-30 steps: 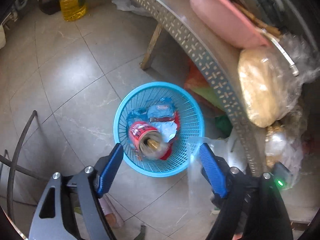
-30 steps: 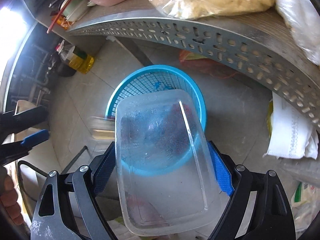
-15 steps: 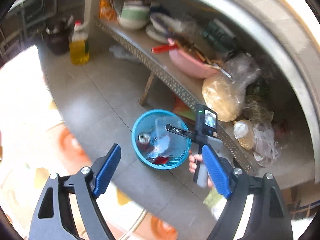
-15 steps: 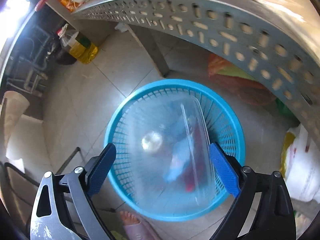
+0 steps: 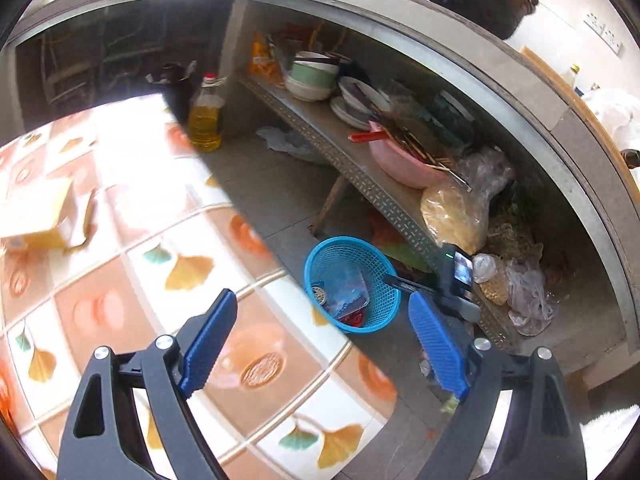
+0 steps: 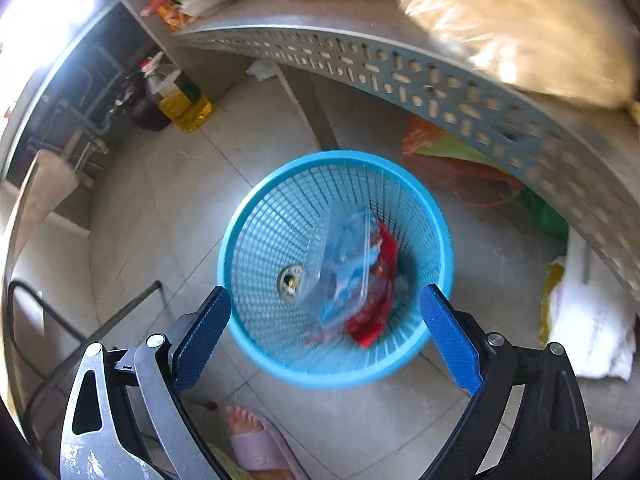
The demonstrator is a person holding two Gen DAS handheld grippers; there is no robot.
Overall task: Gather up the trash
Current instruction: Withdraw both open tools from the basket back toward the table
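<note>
Drop step done: clear container (image 6: 344, 264) lies in blue basket (image 6: 240, 240) on the floor. Right gripper (image 6: 326, 330) jaws released, empty, above it. Left gripper (image 5: 324, 344) jaws opening, empty. Next: find more trash.

A home kitchen: ahead of the tool, a metal shelf (image 5: 360, 168) holds stacked bowls (image 5: 312, 78); a cooking-oil bottle (image 5: 205, 120) stands on the tiled floor (image 5: 280, 184).
</note>
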